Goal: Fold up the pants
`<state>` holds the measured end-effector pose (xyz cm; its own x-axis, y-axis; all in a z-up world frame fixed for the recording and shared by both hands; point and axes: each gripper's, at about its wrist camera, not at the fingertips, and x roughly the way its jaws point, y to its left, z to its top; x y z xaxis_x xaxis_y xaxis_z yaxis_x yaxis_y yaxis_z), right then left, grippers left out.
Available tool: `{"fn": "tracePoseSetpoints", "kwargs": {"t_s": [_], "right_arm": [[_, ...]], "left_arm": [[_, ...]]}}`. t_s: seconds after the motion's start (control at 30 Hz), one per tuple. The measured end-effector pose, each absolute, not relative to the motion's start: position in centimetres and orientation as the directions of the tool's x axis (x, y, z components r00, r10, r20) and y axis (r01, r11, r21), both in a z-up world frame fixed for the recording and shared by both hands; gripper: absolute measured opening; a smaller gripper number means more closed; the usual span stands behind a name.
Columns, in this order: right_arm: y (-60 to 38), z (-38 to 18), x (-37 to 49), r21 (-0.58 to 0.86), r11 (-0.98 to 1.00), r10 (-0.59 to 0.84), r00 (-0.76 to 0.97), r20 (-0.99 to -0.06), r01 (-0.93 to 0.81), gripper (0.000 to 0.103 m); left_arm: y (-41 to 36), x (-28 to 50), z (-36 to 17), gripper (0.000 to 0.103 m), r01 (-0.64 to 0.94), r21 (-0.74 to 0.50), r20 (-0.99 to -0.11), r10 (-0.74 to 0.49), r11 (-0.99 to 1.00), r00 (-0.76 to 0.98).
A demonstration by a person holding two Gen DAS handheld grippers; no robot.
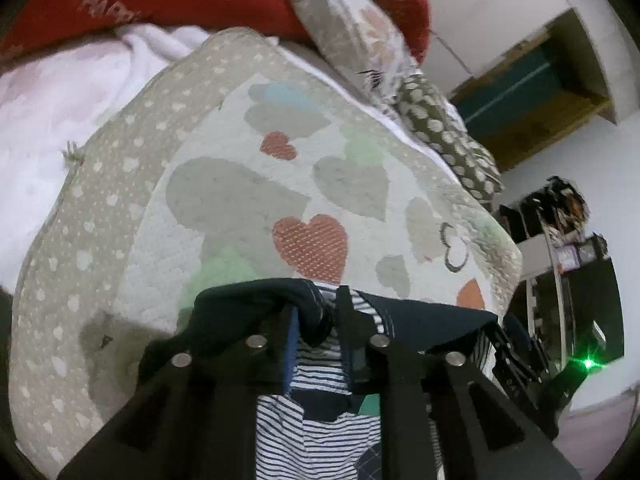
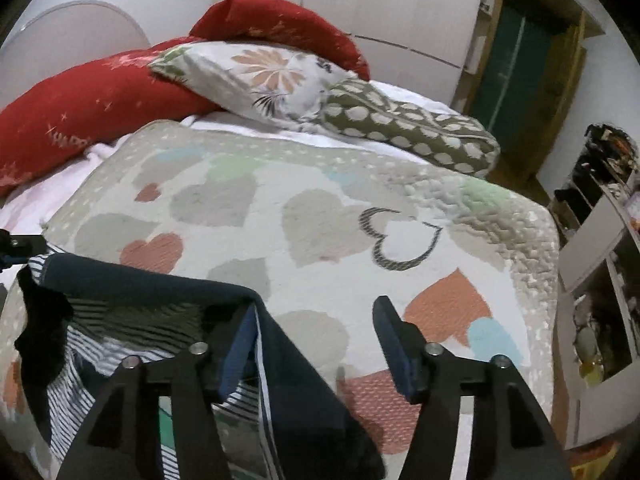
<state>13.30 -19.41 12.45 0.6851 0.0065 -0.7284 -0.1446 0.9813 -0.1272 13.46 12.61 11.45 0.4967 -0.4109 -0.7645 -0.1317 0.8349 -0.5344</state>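
Left wrist view shows the pants (image 1: 248, 304) bunched at the near edge of the bed, dark navy on the outside with a navy-and-white striped lining spilling out below. They lie on a quilt (image 1: 224, 216) printed with grey, coral and mint hearts. The left gripper (image 1: 316, 316) has its jaws clenched on a fold of the navy cloth, the fabric pinched between them and the striped lining hanging down behind. The gripper points forward along the bed, tilted slightly down. From the right wrist view, the right gripper (image 2: 316, 316) stands with its jaws released and wide apart; the left finger (image 2: 240, 344) sits against the edge of the pants' navy fabric while the other finger hovers over bare quilt. Here the pants spread leftward in a draped, lifted band toward the other gripper, whose black tip shows at the far left edge. This view also takes in the whole head of the bed: a long red cushion (image 2: 100, 100), a floral pillow (image 2: 260, 76) and an olive spotted pillow (image 2: 412, 132), plus cluttered shelves (image 2: 600, 300) at the right. The left view alone catches a green light (image 1: 588, 363) beside the bed.
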Motion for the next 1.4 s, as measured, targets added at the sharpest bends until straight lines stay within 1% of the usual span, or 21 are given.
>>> {"fn": "tracePoseSetpoints", "kwargs": {"t_s": [0.03, 0.1, 0.13, 0.27, 0.37, 0.5, 0.57, 0.63, 0.67, 0.7, 0.73, 0.77, 0.93, 1.0, 1.03, 1.07, 1.13, 1.17, 1.23, 1.33, 1.4], "right_arm": [[-19.8, 12.6, 13.0, -0.135, 0.981, -0.002, 0.693, -0.721, -0.139, 0.070], [-20.6, 12.5, 12.1, -0.154, 0.981, -0.024, 0.702, -0.712, -0.122, 0.072], [-21.0, 12.4, 11.8, -0.155, 0.981, -0.030, 0.700, -0.713, -0.116, 0.072], [-23.0, 11.2, 11.3, -0.142, 0.988, -0.065, 0.655, -0.753, -0.066, 0.072], [-24.1, 10.4, 11.7, -0.205, 0.979, -0.161, 0.610, -0.776, -0.001, 0.072], [-23.1, 11.2, 8.0, -0.029, 0.984, 0.091, 0.634, -0.768, -0.177, 0.072], [-21.7, 10.3, 6.2, -0.029, 0.965, 0.144, 0.620, -0.772, -0.260, 0.072], [-20.2, 8.1, 4.9, -0.101, 0.945, 0.114, 0.600, -0.792, -0.312, 0.071], [-19.6, 6.9, 4.6, -0.165, 0.936, 0.061, 0.605, -0.794, -0.310, 0.058], [-19.3, 6.0, 4.5, -0.219, 0.927, 0.012, 0.609, -0.793, -0.304, 0.013], [-19.3, 5.3, 4.6, -0.258, 0.920, -0.031, 0.603, -0.798, -0.294, 0.007], [-19.8, 4.7, 5.1, -0.259, 0.927, -0.057, 0.582, -0.812, -0.271, 0.007], [-22.7, 8.1, 8.3, -0.118, 0.980, 0.011, 0.625, -0.781, -0.164, 0.007], [-24.0, 9.2, 11.4, -0.077, 0.994, -0.012, 0.631, -0.776, -0.076, 0.009], [-24.7, 9.5, 12.9, -0.062, 0.998, -0.028, 0.627, -0.778, -0.032, 0.018], [-25.9, 9.4, 15.2, -0.047, 0.998, -0.058, 0.610, -0.790, 0.035, 0.038], [-27.2, 9.0, 17.0, -0.089, 0.987, -0.149, 0.581, -0.800, 0.131, 0.060], [-27.9, 8.8, 17.5, -0.117, 0.976, -0.202, 0.570, -0.796, 0.182, 0.060], [-29.3, 8.8, 17.0, -0.089, 0.973, -0.198, 0.576, -0.793, 0.213, 0.060], [-30.7, 8.5, 13.3, 0.036, 0.985, -0.072, 0.594, -0.801, 0.169, 0.062], [-31.9, 7.8, 9.2, 0.164, 0.980, 0.064, 0.593, -0.803, 0.116, 0.067]], "left_arm": [[12.7, 13.3, 11.6, 0.025, -0.126, -0.537, -0.760, -0.413, 0.834, 0.502], [13.3, 13.1, 11.8, 0.048, -0.141, -0.552, -0.749, -0.414, 0.822, 0.517], [13.8, 13.0, 11.9, 0.052, -0.156, -0.561, -0.743, -0.412, 0.813, 0.528], [16.1, 13.6, 11.9, 0.053, -0.265, -0.578, -0.754, -0.381, 0.772, 0.536], [17.0, 13.1, 12.4, 0.053, -0.287, -0.534, -0.774, -0.323, 0.796, 0.544], [16.2, 10.8, 12.4, 0.053, -0.202, -0.465, -0.786, -0.297, 0.862, 0.542], [15.5, 9.3, 11.4, 0.053, -0.175, -0.404, -0.809, -0.261, 0.898, 0.526], [15.2, 8.1, 10.3, 0.053, -0.162, -0.394, -0.821, -0.267, 0.905, 0.505], [15.2, 7.4, 9.6, 0.053, -0.157, -0.406, -0.823, -0.285, 0.900, 0.491], [15.3, 6.8, 8.9, 0.053, -0.159, -0.418, -0.826, -0.301, 0.895, 0.477], [15.5, 6.2, 8.4, 0.053, -0.164, -0.429, -0.826, -0.312, 0.889, 0.469], [15.7, 5.8, 8.0, 0.053, -0.166, -0.435, -0.824, -0.318, 0.885, 0.469], [16.6, 5.6, 7.0, 0.053, -0.200, -0.389, -0.837, -0.254, 0.899, 0.485], [16.8, 5.7, 6.4, 0.053, -0.222, -0.405, -0.840, -0.265, 0.887, 0.473], [16.8, 5.7, 6.2, 0.053, -0.227, -0.416, -0.840, -0.276, 0.881, 0.468], [16.7, 5.6, 6.1, 0.053, -0.227, -0.418, -0.840, -0.279, 0.880, 0.466], [16.4, 5.3, 5.9, 0.053, -0.227, -0.411, -0.842, -0.273, 0.883, 0.464], [16.4, 5.2, 5.8, 0.057, -0.227, -0.406, -0.844, -0.268, 0.885, 0.465], [16.4, 4.9, 5.4, 0.063, -0.230, -0.392, -0.848, -0.253, 0.891, 0.465], [16.3, 4.3, 4.6, 0.066, -0.226, -0.374, -0.855, -0.240, 0.900, 0.460], [16.0, 3.9, 3.8, 0.076, -0.212, -0.370, -0.857, -0.244, 0.904, 0.454]]}}
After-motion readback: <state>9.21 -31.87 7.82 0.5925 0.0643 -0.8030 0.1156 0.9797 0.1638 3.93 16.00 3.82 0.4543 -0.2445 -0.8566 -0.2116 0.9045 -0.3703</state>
